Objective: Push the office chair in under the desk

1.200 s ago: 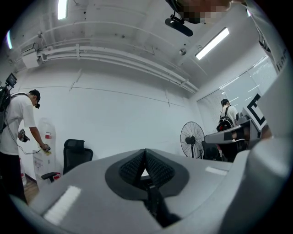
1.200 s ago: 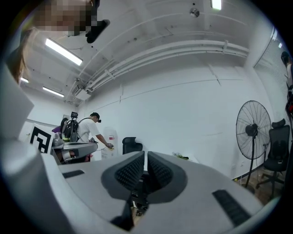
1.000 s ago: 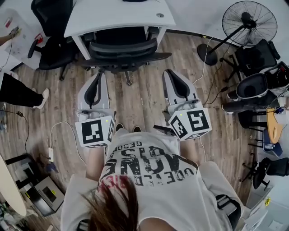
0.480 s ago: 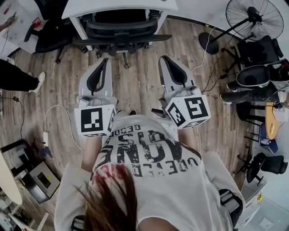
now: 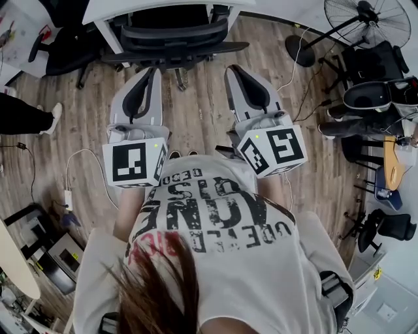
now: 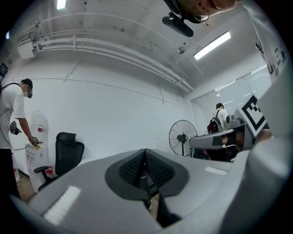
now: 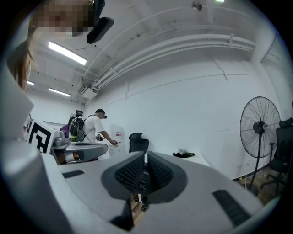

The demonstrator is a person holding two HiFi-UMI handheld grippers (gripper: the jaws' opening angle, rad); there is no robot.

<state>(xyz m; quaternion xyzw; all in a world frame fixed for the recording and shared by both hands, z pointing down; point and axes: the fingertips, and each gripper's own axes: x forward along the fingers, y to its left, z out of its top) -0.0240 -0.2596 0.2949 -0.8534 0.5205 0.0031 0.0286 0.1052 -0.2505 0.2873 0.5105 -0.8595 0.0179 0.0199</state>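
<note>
The office chair (image 5: 173, 36) is sitting at the top of the head view, its seat tucked beneath the white bench (image 5: 98, 12) and its black mesh back facing the person. A wood-plank floor (image 5: 202, 124) is running across the room. The left gripper (image 5: 151, 72) and right gripper (image 5: 234, 69) are pointing level toward the chair's back, side by side, with their tips close to it. Whether they are touching it I cannot tell. Both pairs of jaws are pressing together with nothing between them. A standing fan (image 5: 369, 16) is occupying the upper right corner near a cluster of dark chairs (image 5: 372, 107). A second black chair (image 5: 62, 52) is standing left of the bench, and another person's leg (image 5: 23, 117) is showing at the left edge. White walls (image 6: 114, 114) and ceiling strip lights (image 6: 211, 45) are enclosing the room.
</note>
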